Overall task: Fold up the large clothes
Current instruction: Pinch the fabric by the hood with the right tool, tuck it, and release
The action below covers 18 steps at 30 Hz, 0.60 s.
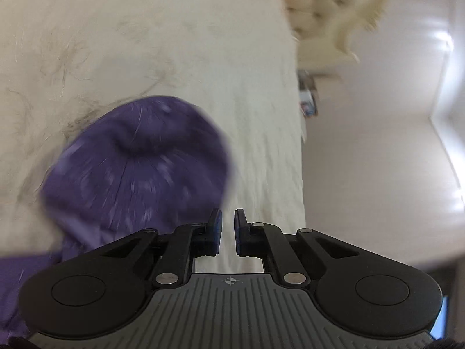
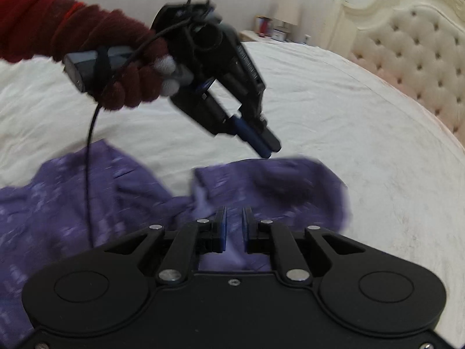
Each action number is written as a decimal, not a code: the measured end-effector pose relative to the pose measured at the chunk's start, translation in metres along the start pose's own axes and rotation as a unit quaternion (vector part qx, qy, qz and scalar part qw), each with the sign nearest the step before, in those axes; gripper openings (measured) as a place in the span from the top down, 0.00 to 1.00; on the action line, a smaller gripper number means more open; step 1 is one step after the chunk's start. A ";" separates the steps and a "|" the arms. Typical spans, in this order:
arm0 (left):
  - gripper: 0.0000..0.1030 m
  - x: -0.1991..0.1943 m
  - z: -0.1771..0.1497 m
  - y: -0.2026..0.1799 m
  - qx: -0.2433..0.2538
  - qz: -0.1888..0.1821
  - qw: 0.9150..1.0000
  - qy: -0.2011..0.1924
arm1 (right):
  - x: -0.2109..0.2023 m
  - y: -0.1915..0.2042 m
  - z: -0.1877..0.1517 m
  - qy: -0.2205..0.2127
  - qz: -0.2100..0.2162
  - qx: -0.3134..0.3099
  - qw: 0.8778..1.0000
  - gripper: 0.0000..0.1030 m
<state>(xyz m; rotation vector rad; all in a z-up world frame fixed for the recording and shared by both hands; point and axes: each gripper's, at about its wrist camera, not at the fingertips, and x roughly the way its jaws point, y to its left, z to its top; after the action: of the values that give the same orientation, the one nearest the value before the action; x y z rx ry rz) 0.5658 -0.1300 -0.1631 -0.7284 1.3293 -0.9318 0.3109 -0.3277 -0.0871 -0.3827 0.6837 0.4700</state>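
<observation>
Purple garment is lying crumpled on a white bed. Right gripper is pinching a fold of the cloth, while the left gripper, held in a red-sleeved hand, is hanging above it, jaws pressed together, empty.

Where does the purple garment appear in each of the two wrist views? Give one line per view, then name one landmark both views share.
Left wrist view: the purple garment fills the lower left, a rounded mound on the white bedsheet.
Right wrist view: the garment spreads across the lower left and centre, reaching under the right gripper.
Shared landmark: the cream tufted headboard.
</observation>
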 end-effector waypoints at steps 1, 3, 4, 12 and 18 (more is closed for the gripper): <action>0.93 -0.008 -0.012 -0.003 0.007 0.001 1.000 0.002 | -0.007 0.008 -0.002 0.000 0.006 0.003 1.000 0.83; 0.92 -0.020 -0.030 -0.007 0.024 0.009 1.000 0.005 | -0.020 0.017 -0.006 -0.002 0.026 0.046 0.999 0.83; 0.92 -0.024 -0.038 -0.008 0.040 0.021 0.999 0.003 | -0.023 0.017 -0.009 -0.004 0.033 0.081 0.996 0.83; 0.47 -0.034 -0.055 0.012 0.086 0.115 0.989 -0.040 | 0.004 -0.056 -0.047 -0.012 -0.001 0.369 0.929 0.38; 0.46 -0.009 -0.027 0.017 0.101 0.133 0.985 -0.044 | 0.054 -0.122 -0.048 0.002 -0.043 0.409 0.911 0.37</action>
<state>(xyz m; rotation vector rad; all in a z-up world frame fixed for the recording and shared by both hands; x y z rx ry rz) 0.5412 -0.1121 -0.1769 -0.4187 1.1994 -0.7963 0.3874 -0.4362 -0.1358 0.3807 0.8014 0.0673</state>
